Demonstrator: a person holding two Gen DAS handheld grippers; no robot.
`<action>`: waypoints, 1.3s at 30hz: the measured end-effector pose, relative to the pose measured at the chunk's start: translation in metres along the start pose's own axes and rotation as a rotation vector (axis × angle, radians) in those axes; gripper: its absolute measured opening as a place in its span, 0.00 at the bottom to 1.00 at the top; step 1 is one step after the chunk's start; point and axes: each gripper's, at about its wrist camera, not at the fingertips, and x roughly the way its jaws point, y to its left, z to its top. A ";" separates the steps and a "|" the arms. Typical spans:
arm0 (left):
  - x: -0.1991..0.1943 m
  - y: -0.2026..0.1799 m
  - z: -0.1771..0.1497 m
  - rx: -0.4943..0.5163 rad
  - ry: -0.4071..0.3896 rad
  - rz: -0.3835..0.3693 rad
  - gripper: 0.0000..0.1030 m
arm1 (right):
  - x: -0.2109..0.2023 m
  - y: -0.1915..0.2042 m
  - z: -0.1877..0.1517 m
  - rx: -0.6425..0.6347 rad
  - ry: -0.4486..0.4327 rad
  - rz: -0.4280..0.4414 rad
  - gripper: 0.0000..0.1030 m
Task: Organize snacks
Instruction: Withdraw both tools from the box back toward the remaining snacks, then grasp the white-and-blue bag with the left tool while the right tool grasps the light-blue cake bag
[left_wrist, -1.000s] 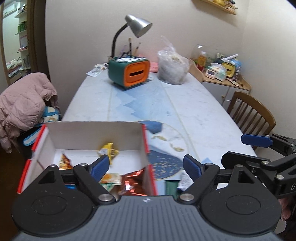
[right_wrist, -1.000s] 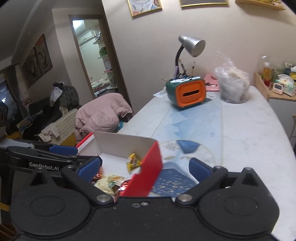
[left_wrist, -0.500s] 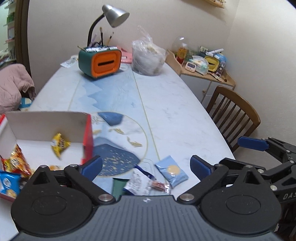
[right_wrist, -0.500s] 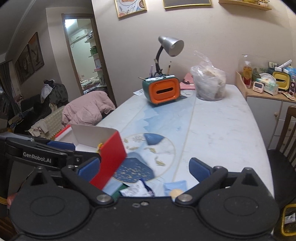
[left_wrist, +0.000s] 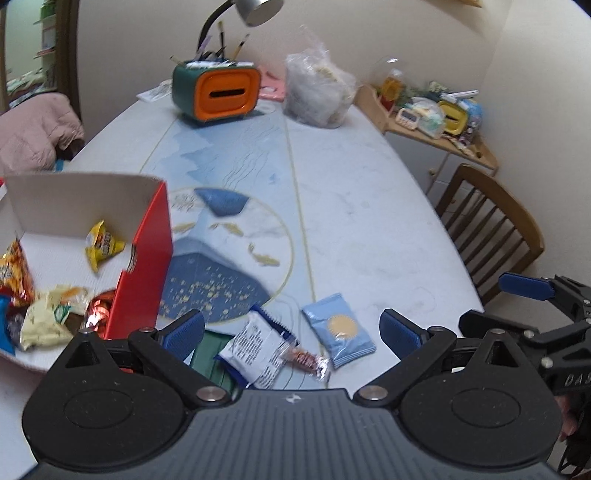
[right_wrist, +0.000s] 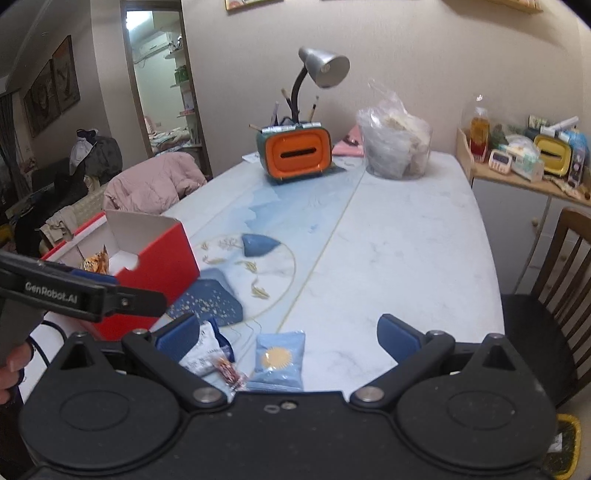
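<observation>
A red box with a white inside stands at the table's near left and holds several snacks, among them a yellow packet. It also shows in the right wrist view. Loose on the table near the front edge lie a light blue packet, a white and blue packet, a small red candy and a dark green packet. My left gripper is open and empty above them. My right gripper is open and empty too.
An orange and green pen holder with a lamp, and a clear plastic bag, stand at the table's far end. A wooden chair is at the right. A pink jacket lies at the left.
Both grippers have swung right, away from the box, and now point at the loose packets near the front edge. Both stayed open.
</observation>
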 end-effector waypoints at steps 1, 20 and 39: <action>0.002 0.001 -0.003 -0.004 0.003 0.011 0.99 | 0.004 -0.003 -0.001 -0.003 0.014 -0.002 1.00; 0.044 -0.008 -0.041 0.128 0.050 0.130 0.99 | 0.084 -0.014 -0.021 -0.121 0.212 0.089 0.96; 0.094 -0.022 -0.039 0.486 0.144 0.148 0.94 | 0.153 0.013 -0.018 -0.184 0.353 0.102 0.81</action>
